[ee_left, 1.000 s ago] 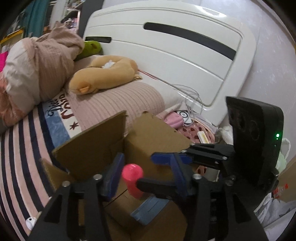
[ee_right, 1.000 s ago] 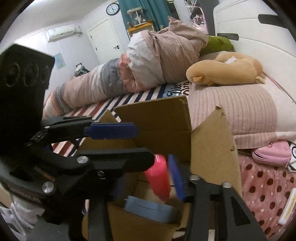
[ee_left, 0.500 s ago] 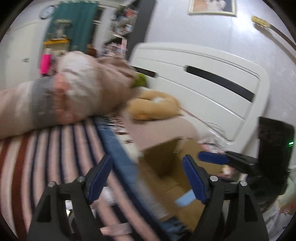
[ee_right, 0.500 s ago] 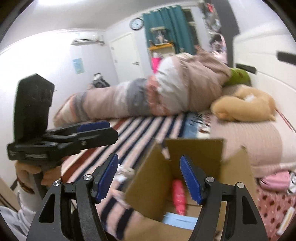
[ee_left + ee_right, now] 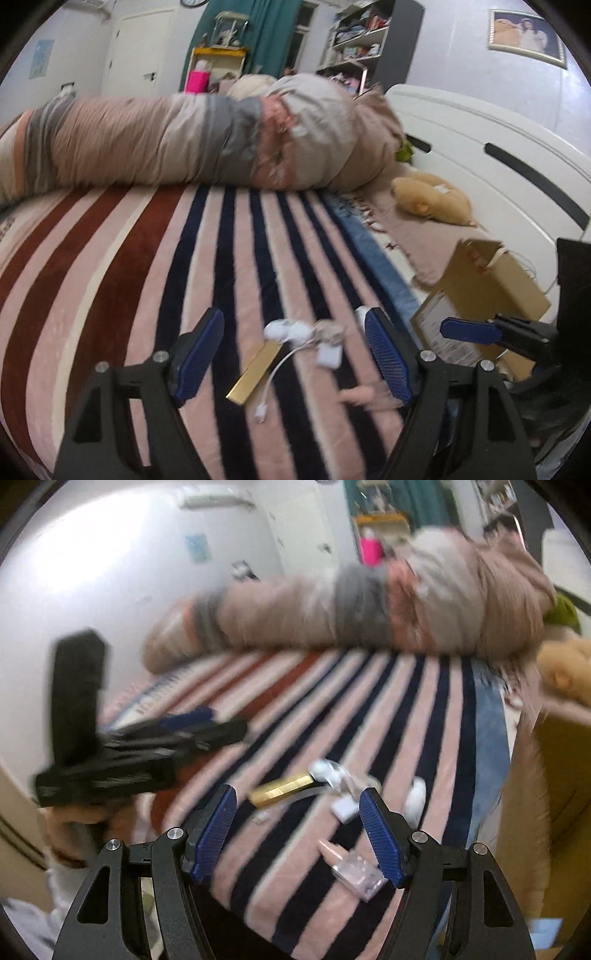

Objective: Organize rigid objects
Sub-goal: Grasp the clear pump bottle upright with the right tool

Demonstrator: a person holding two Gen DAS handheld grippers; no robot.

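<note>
In the left wrist view, the left tongs [image 5: 293, 354] are seen spread wide above the striped blanket [image 5: 147, 258] of the bed, and nothing is held between the blue pads [image 5: 199, 354]. Between the pads, on the blanket, a flat gold bar [image 5: 255, 369] is laid, with a white cable [image 5: 280, 373] just beside it and some small white pieces [image 5: 291, 330] touching its far end (they are blurred, so the kind cannot be told). More to the right, a small pink thing [image 5: 356, 397] is found near the right pad. At the right edge of the bed the cardboard box [image 5: 491, 291] is placed, and one blue pad of the right tongs [image 5: 471, 330] is seen in front of it.

In the right wrist view, the right tongs [image 5: 297, 834] are also released and empty. The left tongs [image 5: 192, 716] are seen at the left, above the blanket [image 5: 406, 709]. The gold bar [image 5: 282, 790] and a white adapter [image 5: 345, 808] are seen between the pads, and a clear bottle with a pink cap [image 5: 354, 871] is lying near the right pad. The box [image 5: 546, 794] stands at the right edge.
</note>
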